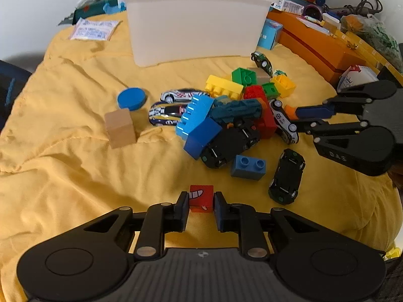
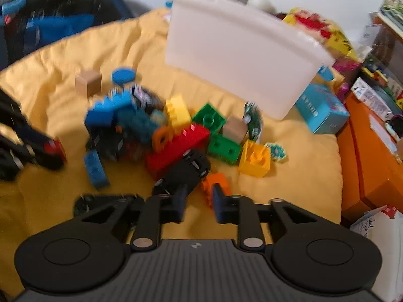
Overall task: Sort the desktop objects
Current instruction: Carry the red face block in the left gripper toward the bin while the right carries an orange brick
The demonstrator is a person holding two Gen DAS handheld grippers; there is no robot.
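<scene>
2 views, left hand-held gripper (image 1: 201, 205) clamps red cube (image 1: 201, 198), right hand-held gripper (image 2: 199, 201) nearly closed, empty, blurred.

Two wrist views angled down, close, sharing toy pile (image 1: 239, 115)

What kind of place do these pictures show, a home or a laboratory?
Probably a home, perhaps a child's play corner. Toy bricks and toy cars lie heaped on a wrinkled yellow cloth, a white plastic bin stands behind them, and boxes and packets crowd the orange box at the side.
</scene>
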